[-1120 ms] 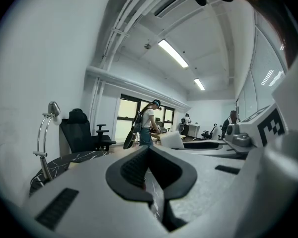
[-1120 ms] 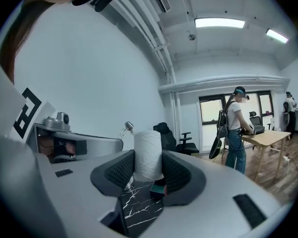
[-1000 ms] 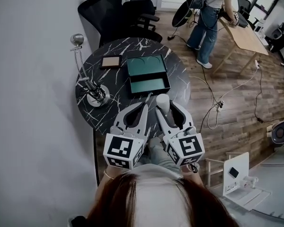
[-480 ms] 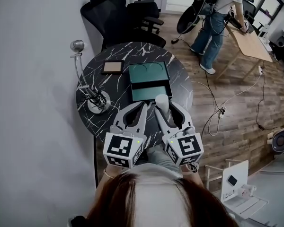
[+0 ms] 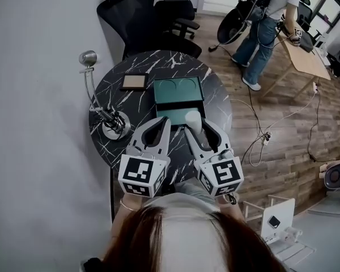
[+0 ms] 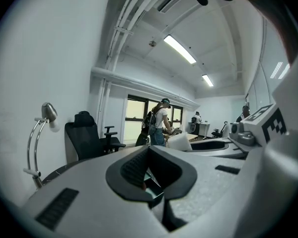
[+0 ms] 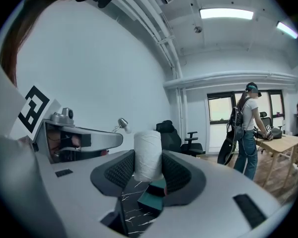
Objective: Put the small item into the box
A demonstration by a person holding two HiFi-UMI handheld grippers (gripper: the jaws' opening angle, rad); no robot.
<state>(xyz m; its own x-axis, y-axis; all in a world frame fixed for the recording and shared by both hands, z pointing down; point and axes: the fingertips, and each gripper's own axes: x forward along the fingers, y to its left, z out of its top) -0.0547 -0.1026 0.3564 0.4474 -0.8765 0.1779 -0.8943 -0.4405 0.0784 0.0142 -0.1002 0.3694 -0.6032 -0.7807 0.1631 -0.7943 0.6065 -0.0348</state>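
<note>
The right tongs (image 5: pixel 195 130) are clenched on the small white cylinder (image 5: pixel 194 119), which stands upright at mid-frame in the head view, overlapping the lower right corner of the open teal box (image 5: pixel 177 89) on the black marble tabletop (image 5: pixel 110 92). Just left, the left tongs (image 5: pixel 165 121) are closed on nothing.

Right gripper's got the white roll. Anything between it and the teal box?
Nothing visible. The white roll, clamped in the right gripper, is at the near edge of the open teal box; the left gripper sits off to the side.
</note>
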